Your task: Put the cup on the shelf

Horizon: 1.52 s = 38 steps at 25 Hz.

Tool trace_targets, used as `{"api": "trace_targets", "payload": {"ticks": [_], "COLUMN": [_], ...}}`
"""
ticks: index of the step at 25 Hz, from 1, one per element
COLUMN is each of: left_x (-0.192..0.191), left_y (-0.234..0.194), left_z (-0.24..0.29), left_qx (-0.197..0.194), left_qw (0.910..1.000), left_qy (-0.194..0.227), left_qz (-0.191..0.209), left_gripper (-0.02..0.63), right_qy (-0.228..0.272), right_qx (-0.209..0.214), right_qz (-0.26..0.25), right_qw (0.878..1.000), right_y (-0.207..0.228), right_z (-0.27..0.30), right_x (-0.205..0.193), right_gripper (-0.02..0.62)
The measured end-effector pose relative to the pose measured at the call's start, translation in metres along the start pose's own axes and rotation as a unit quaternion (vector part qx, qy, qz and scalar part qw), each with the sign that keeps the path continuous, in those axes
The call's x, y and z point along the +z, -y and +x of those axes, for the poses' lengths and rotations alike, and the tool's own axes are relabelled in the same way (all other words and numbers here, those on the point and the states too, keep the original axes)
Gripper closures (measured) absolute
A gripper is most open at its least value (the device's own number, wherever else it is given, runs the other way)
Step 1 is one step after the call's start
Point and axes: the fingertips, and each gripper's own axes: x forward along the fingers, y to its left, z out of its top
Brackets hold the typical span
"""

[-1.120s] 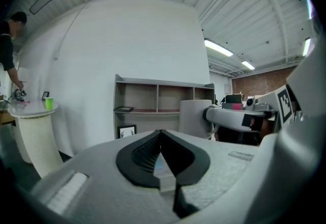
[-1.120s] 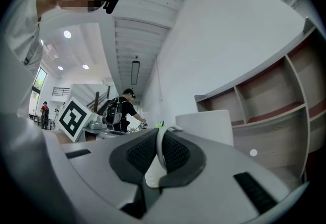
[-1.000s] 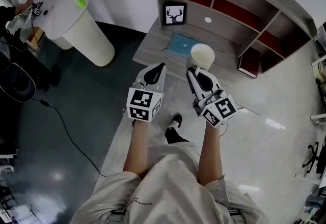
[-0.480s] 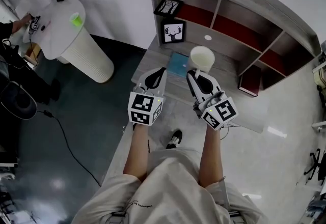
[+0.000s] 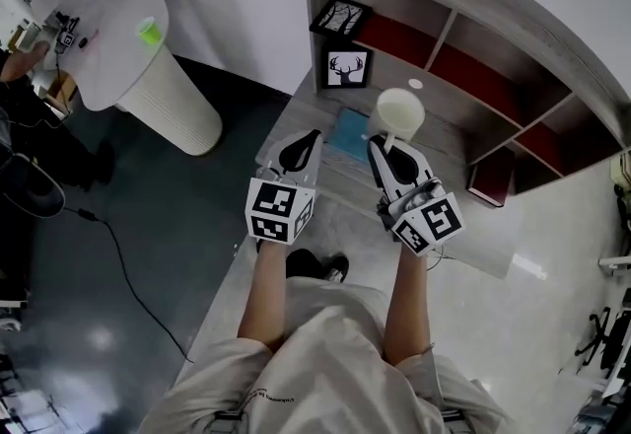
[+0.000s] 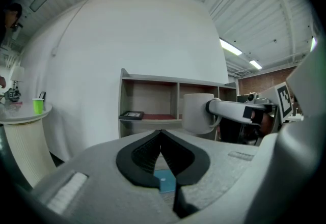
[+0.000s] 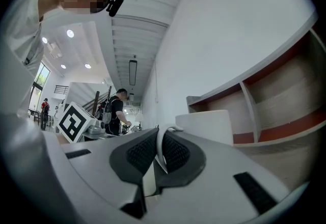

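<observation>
A cream-white cup point(image 5: 398, 112) hangs in the air in front of the grey shelf unit point(image 5: 473, 47), held by its handle. My right gripper point(image 5: 387, 140) is shut on that handle; in the right gripper view the handle point(image 7: 162, 142) sits pinched between the black pads, with the cup body point(image 7: 210, 123) just beyond. My left gripper point(image 5: 301, 140) is beside it on the left, shut and with nothing in it. In the left gripper view the cup point(image 6: 199, 113) shows to the right, level with the shelf's lower board point(image 6: 147, 121).
Two framed pictures point(image 5: 347, 68) stand in the shelf's left part, one point(image 5: 340, 17) higher up. A blue book point(image 5: 349, 134) lies on the grey desk top point(image 5: 296, 107). A dark red book point(image 5: 491, 180) leans at the right. A white round column point(image 5: 148, 67) with a green cup point(image 5: 152, 31) stands left.
The shelf has come nearer and shifted in the head view as the person stepped forward. Both grippers keep their pose, and the cup has stayed in the right gripper.
</observation>
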Motion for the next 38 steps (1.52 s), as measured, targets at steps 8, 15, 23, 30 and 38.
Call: {"api": "trace_targets", "payload": {"ticks": [8,15,23,30,38], "left_x": [0.002,0.037,0.069,0.079,0.081], "left_y": [-0.013,-0.032,-0.036,-0.054,-0.057], "left_z": [0.040,0.097,0.159,0.199,0.228], "left_qx": [-0.022,-0.055,-0.103,-0.125,-0.161], "left_qw": [0.9997,0.9981,0.9940,0.9915,0.9863], "left_qy": [0.001,0.023,0.037,0.036,0.033], "left_qz": [-0.010,-0.013,0.003,0.006,0.011], "left_gripper": [0.597,0.597,0.597,0.597,0.597], "right_qy": [-0.011,-0.002,0.007,-0.003,-0.016], "right_qx": [-0.009,-0.034,-0.058,-0.070,-0.095], "right_qz": [0.000,-0.010,-0.012,-0.017,-0.023], "right_qw": [1.000,0.999,0.998,0.997,0.995], "right_y": [0.022,0.064,0.115,0.147,0.175], "right_z": [0.024,0.061,0.103,0.137,0.161], "right_x": [-0.010,0.005,0.012,0.003,-0.005], "right_gripper": [0.570,0.570,0.570,0.570,0.570]}}
